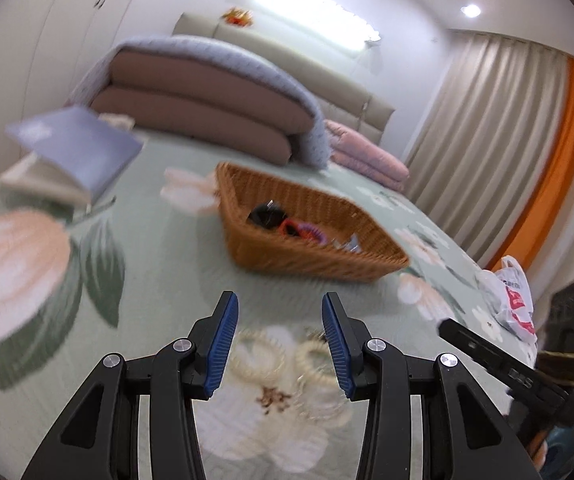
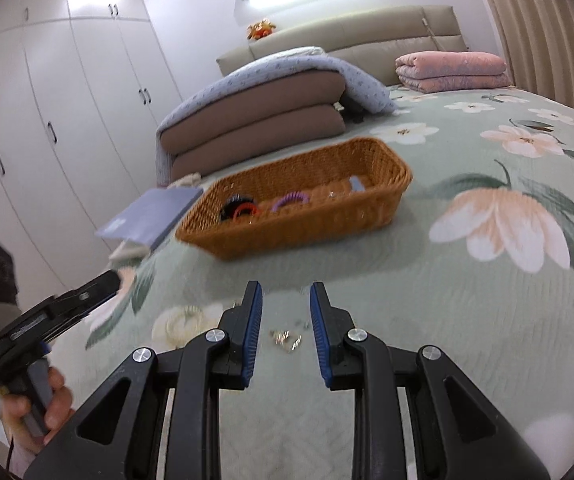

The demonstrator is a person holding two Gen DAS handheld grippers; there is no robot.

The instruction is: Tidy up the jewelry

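A woven wicker basket (image 2: 295, 208) sat on the quilted floral bed (image 2: 467, 280), holding coiled hair ties. The left tongs (image 1: 281, 344) stood spread and empty over pale coiled rings (image 1: 259, 356) lying on the bed. The right tongs (image 2: 285, 328) stood narrowly parted, empty, above small metallic jewelry pieces (image 2: 285, 338).

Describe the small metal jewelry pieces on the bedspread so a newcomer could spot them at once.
Start at the brown wicker basket on the green floral bedspread, then come toward the camera. Short of the basket, on bare green fabric and seen between the open blue pads of the right gripper, lies a small cluster of silvery metal pieces. Unlike the cream coil hair ties beside them, they are tiny and shiny.
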